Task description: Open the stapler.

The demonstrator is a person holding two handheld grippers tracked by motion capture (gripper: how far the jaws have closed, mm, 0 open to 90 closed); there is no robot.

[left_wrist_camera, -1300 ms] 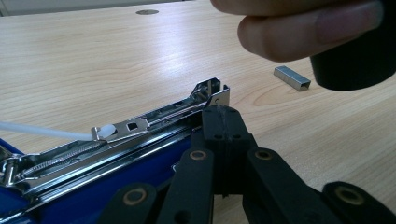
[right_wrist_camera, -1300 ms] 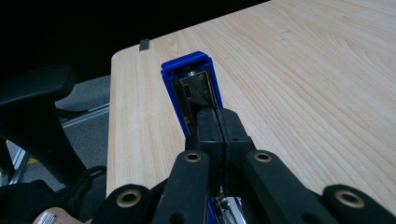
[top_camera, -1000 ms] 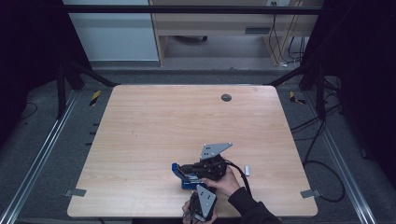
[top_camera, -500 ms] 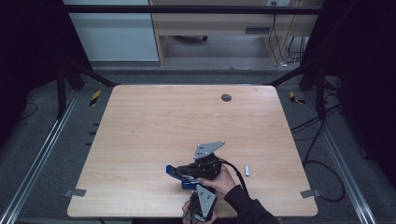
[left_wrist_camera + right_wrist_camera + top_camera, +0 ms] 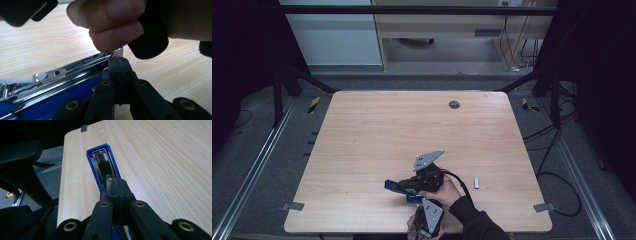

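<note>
A blue stapler (image 5: 392, 185) lies opened on the wooden table (image 5: 412, 125) near its front edge. My right gripper (image 5: 414, 184) lies low over it and points left. In the right gripper view the shut jaws (image 5: 116, 182) sit right above the stapler's open metal channel (image 5: 103, 162). My left gripper (image 5: 419, 202) comes in from the table's front edge. Its jaws (image 5: 118, 61) are shut, with the tip against the end of the stapler's metal magazine (image 5: 62, 72). A hand's fingers (image 5: 110, 22) hang just above that end. I cannot tell whether either tip pinches any metal.
A small grey strip of staples (image 5: 477, 182) lies to the right of the grippers. A round dark grommet (image 5: 454, 104) sits near the table's far edge. A black chair arm (image 5: 20, 162) stands past the table's front edge.
My right gripper and the stapler have shifted a little to the left. The left gripper has stayed where it was.
</note>
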